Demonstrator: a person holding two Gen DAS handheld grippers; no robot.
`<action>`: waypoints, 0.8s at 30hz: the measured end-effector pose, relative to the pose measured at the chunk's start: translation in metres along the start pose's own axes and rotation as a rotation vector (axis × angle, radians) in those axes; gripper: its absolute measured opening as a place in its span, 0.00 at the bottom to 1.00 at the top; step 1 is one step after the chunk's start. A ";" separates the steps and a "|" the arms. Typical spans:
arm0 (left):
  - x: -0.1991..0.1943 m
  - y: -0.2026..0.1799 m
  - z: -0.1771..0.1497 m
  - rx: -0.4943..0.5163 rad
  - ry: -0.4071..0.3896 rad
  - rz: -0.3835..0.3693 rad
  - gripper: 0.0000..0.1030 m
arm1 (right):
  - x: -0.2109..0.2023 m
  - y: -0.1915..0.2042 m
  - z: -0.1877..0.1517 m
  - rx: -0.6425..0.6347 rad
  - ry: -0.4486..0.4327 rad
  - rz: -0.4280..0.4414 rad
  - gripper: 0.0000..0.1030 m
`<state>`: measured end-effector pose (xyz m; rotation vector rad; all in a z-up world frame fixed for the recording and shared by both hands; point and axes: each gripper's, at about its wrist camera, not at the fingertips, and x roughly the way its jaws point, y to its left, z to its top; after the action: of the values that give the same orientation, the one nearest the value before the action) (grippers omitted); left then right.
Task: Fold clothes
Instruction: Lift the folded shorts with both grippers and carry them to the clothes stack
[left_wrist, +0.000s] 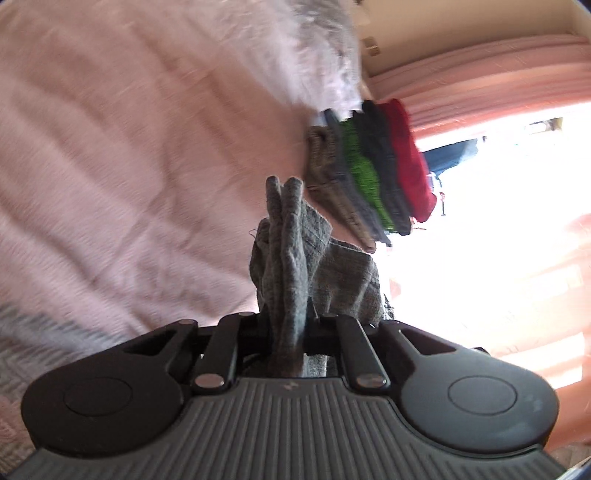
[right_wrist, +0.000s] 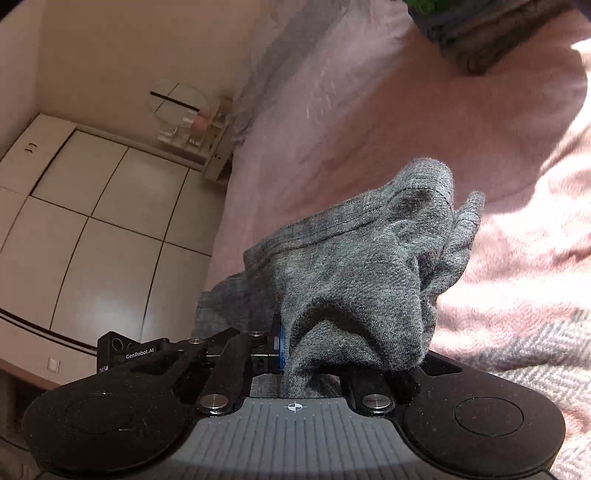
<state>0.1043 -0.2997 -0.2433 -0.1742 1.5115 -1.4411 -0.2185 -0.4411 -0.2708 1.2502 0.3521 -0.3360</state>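
A grey knit garment (left_wrist: 291, 258) is bunched up between the jaws of my left gripper (left_wrist: 288, 332), which is shut on it; the cloth rises in folds above the fingers and hides their tips. In the right wrist view the same grey garment (right_wrist: 362, 280) drapes over my right gripper (right_wrist: 291, 354), also shut on the fabric, with its fingertips buried under the cloth. Both grippers hold the garment above a pink bedspread (left_wrist: 129, 147).
A stack of folded clothes (left_wrist: 369, 170) in grey, green, dark and red lies on the bed beyond the left gripper, seen also as a folded stack (right_wrist: 480, 33) at the top of the right view. Bright window and pink curtain (left_wrist: 498, 81) to the right. Tiled floor (right_wrist: 110, 221) and a small shelf (right_wrist: 199, 136) left of the bed.
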 end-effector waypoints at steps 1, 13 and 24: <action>0.002 -0.015 0.005 0.015 -0.001 -0.012 0.09 | -0.010 0.006 0.006 -0.004 -0.016 -0.001 0.09; 0.108 -0.192 0.061 0.107 -0.050 -0.122 0.09 | -0.142 0.038 0.131 -0.100 -0.133 -0.021 0.09; 0.253 -0.300 0.193 0.119 -0.069 -0.154 0.09 | -0.201 0.029 0.312 -0.171 -0.164 -0.098 0.09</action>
<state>-0.0338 -0.6864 -0.0944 -0.2704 1.3768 -1.6259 -0.3627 -0.7212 -0.0723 1.0323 0.2950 -0.4794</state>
